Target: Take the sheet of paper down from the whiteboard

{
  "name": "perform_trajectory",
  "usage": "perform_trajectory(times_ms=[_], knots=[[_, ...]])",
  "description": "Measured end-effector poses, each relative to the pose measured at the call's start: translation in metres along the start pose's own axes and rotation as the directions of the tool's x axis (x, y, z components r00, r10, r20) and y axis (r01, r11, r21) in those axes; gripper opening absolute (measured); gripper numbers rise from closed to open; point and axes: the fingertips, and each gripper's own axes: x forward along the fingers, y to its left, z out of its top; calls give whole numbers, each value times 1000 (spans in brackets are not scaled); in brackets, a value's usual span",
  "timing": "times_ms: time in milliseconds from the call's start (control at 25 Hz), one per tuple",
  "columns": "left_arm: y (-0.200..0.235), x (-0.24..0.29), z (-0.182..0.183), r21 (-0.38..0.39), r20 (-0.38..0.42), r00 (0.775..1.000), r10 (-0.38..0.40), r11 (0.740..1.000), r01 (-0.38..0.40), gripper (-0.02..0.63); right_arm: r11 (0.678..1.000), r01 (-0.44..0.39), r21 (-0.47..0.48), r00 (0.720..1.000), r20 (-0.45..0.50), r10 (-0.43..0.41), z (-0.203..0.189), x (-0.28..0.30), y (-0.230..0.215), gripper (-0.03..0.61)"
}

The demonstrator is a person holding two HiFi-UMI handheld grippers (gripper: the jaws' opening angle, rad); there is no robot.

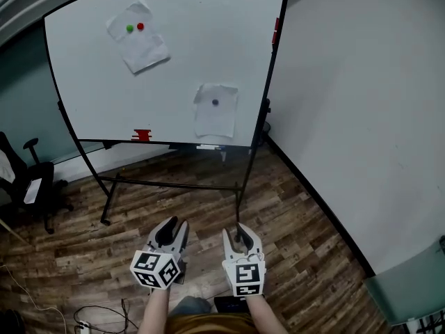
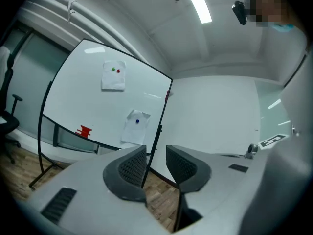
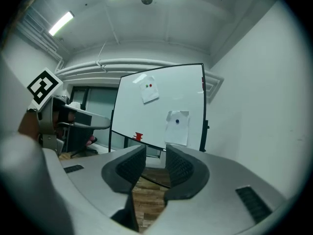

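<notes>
Wall [image 1: 361,117] near right edge of whiteboard [image 1: 174,68]

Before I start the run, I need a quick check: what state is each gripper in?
Left gripper: open, holding nothing.
Right gripper: open, holding nothing.

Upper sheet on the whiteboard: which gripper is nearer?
Left. Both are far back from the upper sheet; the left gripper is below it, slightly right, the right gripper farther right.
</notes>
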Motion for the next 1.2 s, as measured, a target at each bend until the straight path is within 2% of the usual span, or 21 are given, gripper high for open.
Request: perform_trajectory(times_ms=[120,400,600,800,1000,1200], knots=[[-2,6,3,37,2,1000,12,999,-13,132,1000,14,16,1000,3,-14,2,-1,-7,124],[10,31,6,10,20,999,29,1000,-30,141,999,30,22,999,17,-31,3,8,-19,120],[24,75,11,82,4,1000,7,997,-8,126,999,48,9,998,37,-48,6,46,-40,120],[64,148,18,79,0,1000,-7,997,7,120,997,66,-39,996,68,-63,12,120,-65,112],[125,227,48,67,6,1000,-13,998,12,120,997,60,-53,998,39,-58,24,226,-81,112],[187,303,75,32,2,1000,-20,999,20,120,994,93,-55,995,30,-91,44,318,-101,112]])
